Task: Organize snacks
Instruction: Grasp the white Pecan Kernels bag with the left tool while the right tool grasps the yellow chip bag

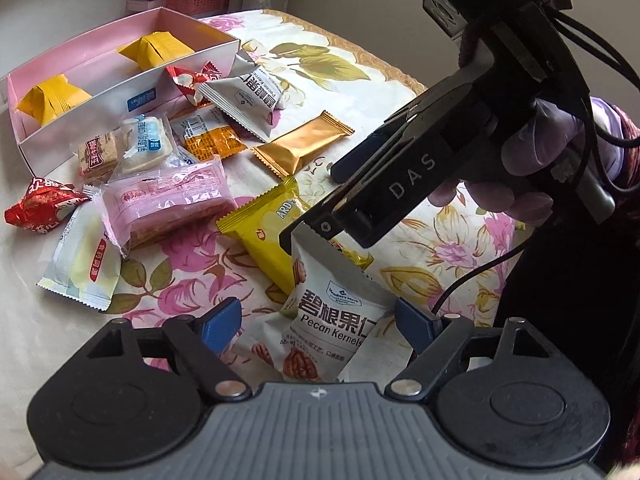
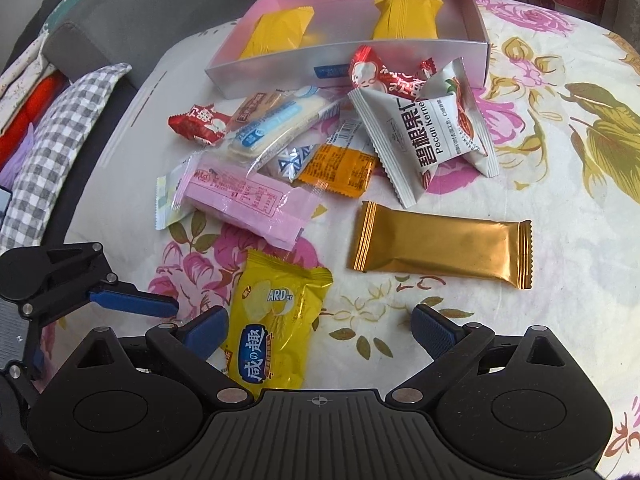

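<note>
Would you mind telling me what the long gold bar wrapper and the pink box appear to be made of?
The gold bar wrapper looks like metallised foil film: satin sheen, soft creases, crimped serrated ends. The pink box seems to be thin coated card: flat, straight-folded walls, matte pink inside, a paler, faintly glossy outside, though plastic sheet cannot be excluded.

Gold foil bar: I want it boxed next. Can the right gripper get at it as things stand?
Probably yes: the gold foil bar lies flat with nothing on it, just ahead of the open right gripper; no packet sits between them.
</note>
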`<act>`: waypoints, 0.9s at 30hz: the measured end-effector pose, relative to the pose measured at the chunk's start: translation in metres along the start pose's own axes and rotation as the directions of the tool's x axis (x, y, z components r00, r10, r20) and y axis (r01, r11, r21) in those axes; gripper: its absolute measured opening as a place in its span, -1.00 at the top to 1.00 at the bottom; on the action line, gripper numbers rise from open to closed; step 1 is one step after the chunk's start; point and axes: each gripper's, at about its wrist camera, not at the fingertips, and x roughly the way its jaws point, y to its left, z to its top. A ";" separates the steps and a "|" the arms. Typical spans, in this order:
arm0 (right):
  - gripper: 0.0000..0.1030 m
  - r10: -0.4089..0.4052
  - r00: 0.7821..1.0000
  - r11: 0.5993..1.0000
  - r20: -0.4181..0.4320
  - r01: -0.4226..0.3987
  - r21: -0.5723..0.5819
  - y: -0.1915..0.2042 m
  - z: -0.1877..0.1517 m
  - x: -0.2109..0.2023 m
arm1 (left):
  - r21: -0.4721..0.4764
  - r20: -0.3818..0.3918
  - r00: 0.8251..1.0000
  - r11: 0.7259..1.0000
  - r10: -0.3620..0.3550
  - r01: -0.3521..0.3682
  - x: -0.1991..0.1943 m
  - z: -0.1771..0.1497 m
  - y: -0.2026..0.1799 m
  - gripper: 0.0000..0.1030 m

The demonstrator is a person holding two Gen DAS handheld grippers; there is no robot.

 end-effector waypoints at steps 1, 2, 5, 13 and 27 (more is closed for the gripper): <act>-0.92 -0.005 1.000 1.000 0.006 0.005 -0.008 0.001 0.000 0.000 | -0.001 0.002 1.000 1.000 0.000 0.000 0.001 0.000 0.000 -0.46; -0.92 -0.006 1.000 1.000 0.009 0.006 -0.011 0.002 0.000 0.000 | 0.003 0.003 1.000 1.000 0.000 0.000 0.002 0.000 -0.002 -0.36; -0.92 -0.004 1.000 1.000 0.015 0.004 0.001 0.001 0.000 0.000 | 0.016 -0.001 1.000 1.000 0.001 -0.001 0.003 0.000 -0.005 -0.12; -0.92 -0.016 0.999 1.000 0.036 0.015 0.019 -0.003 0.001 -0.001 | -0.041 0.017 0.993 0.993 0.114 -0.113 -0.009 0.000 0.007 -0.02; -0.92 -0.027 0.999 0.998 0.043 0.029 -0.056 0.016 -0.007 0.002 | -0.179 -0.015 0.961 0.945 0.275 -0.273 -0.018 0.002 0.034 -0.43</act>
